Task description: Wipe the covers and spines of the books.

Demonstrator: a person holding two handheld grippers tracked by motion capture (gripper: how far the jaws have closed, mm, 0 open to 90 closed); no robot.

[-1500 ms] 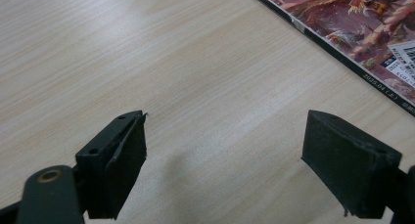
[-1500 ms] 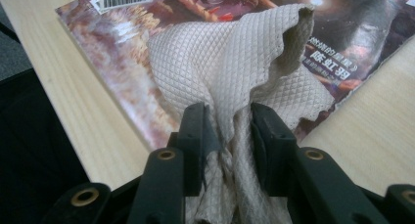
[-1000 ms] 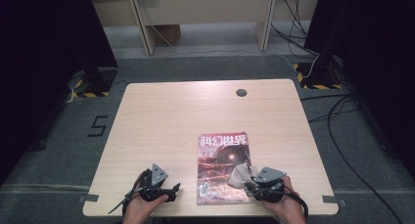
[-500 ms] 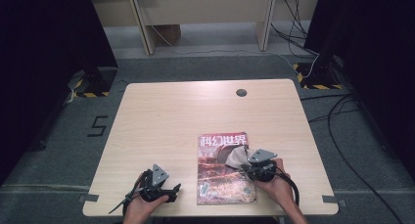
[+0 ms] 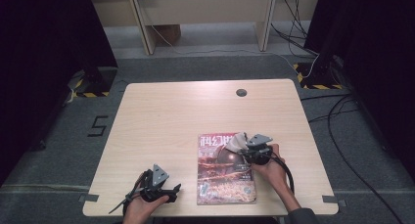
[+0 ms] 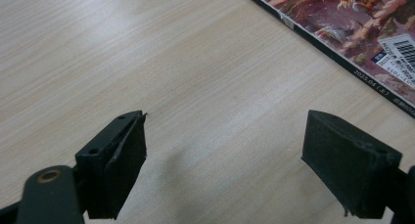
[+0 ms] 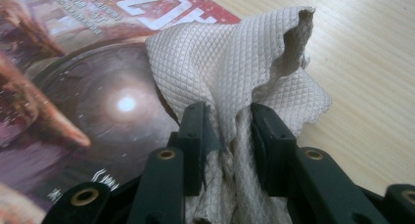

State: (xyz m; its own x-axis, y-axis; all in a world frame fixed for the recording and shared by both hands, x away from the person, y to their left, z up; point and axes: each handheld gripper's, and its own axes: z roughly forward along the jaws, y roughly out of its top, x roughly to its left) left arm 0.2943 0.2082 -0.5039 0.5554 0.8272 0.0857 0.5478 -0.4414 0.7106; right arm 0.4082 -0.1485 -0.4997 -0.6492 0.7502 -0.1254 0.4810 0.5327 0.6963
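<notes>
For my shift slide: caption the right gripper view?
Right hand-held gripper clamps a beige quilted cloth over a magazine cover.

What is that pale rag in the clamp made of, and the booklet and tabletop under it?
The rag looks like soft woven or paper-like cloth: matte beige, with a fine diamond embossing and a frayed edge. The booklet seems to be glossy printed paper, since its cover shows a sheen and a barcode. The tabletop looks like light wood or wood-grain laminate; the grain lines show, but which of the two is unclear.
</notes>
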